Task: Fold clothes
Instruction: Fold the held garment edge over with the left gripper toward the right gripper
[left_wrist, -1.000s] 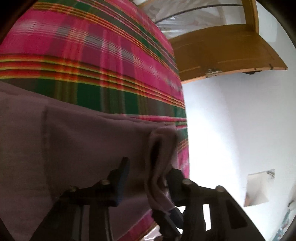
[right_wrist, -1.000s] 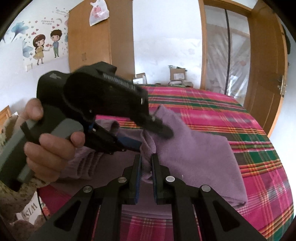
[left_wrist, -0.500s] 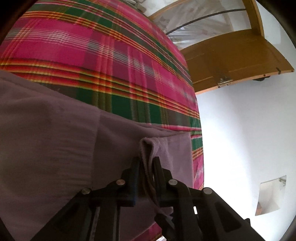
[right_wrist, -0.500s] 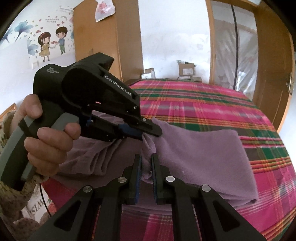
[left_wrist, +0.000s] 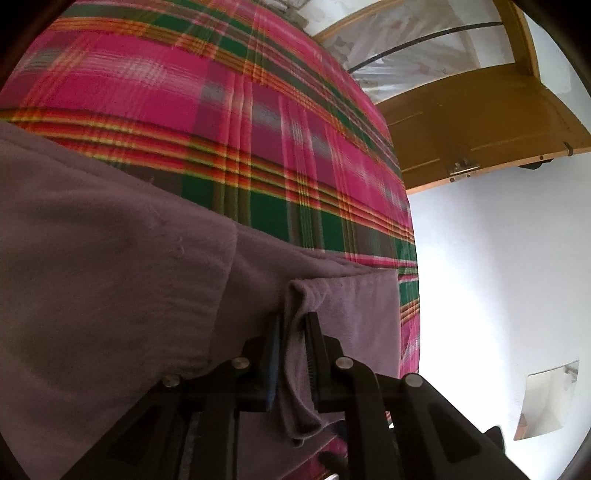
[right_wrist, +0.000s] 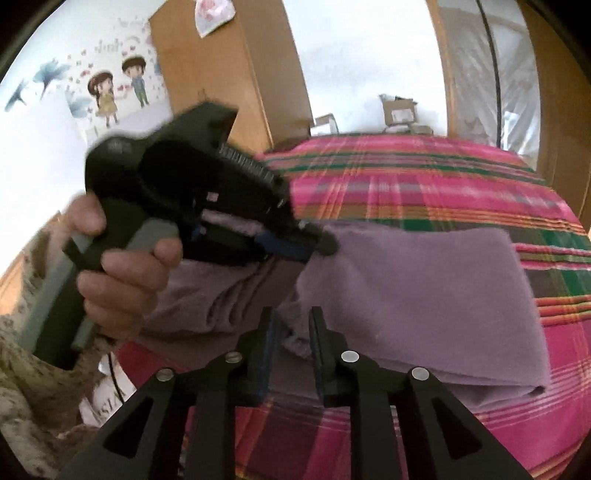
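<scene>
A purple garment (left_wrist: 110, 277) lies partly folded on a pink and green plaid bedspread (left_wrist: 221, 110). My left gripper (left_wrist: 293, 321) is shut on a raised fold at the garment's edge, near the bed's right side. In the right wrist view a hand (right_wrist: 122, 273) holds that left gripper (right_wrist: 317, 245), which pinches the garment (right_wrist: 424, 295) at its near left corner. Just below it, my right gripper (right_wrist: 293, 317) has its jaws opening. A bunched bit of the cloth edge sits loosely between them, and the pads stand off it.
The bedspread (right_wrist: 406, 177) runs back to cardboard boxes (right_wrist: 399, 110) by the far wall. A wooden wardrobe (right_wrist: 229, 74) stands at the back left and a wooden door (left_wrist: 480, 122) beyond the bed's right edge. Bright floor lies right of the bed.
The left jaws, wide apart a second ago, have come together on the cloth fold. The right jaws, pinched on the cloth before, have spread. The left gripper has shifted slightly up and right.
</scene>
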